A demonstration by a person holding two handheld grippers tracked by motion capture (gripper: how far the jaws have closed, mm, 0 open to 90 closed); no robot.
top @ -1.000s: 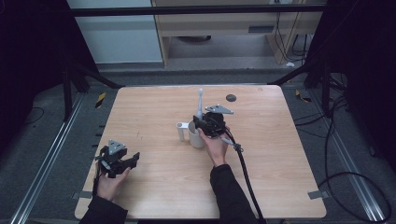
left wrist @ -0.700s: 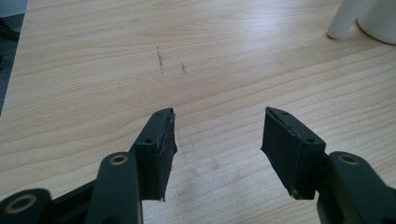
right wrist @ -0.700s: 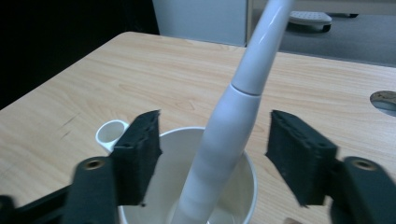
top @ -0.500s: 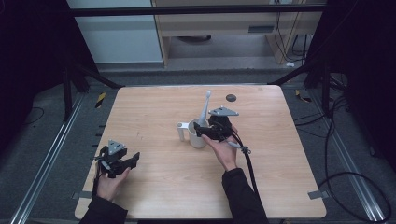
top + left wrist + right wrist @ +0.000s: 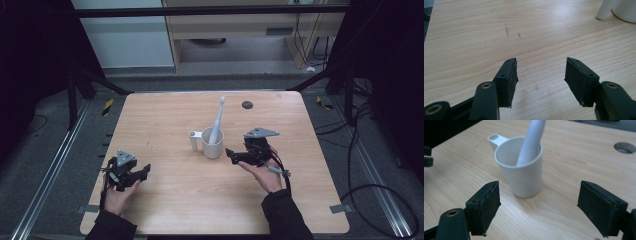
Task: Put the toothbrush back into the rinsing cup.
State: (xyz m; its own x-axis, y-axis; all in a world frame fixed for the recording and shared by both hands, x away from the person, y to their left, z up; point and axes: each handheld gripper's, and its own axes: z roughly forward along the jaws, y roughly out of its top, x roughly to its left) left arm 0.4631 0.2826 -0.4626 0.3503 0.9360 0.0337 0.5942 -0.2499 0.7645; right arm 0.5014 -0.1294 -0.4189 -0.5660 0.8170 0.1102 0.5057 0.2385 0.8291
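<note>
My light wooden worktop [image 5: 165,125] carries one white cup [image 5: 214,145] near its middle — upright, a white toothbrush [image 5: 218,120] leaning inside — and a dark round hole [image 5: 246,105] sits behind it.

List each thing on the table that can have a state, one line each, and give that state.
cup: upright, holds the toothbrush
toothbrush: standing in the cup, leaning on its rim
right gripper: open, jaws just opened, apart from the cup
left gripper: open, nothing between its jaws
</note>
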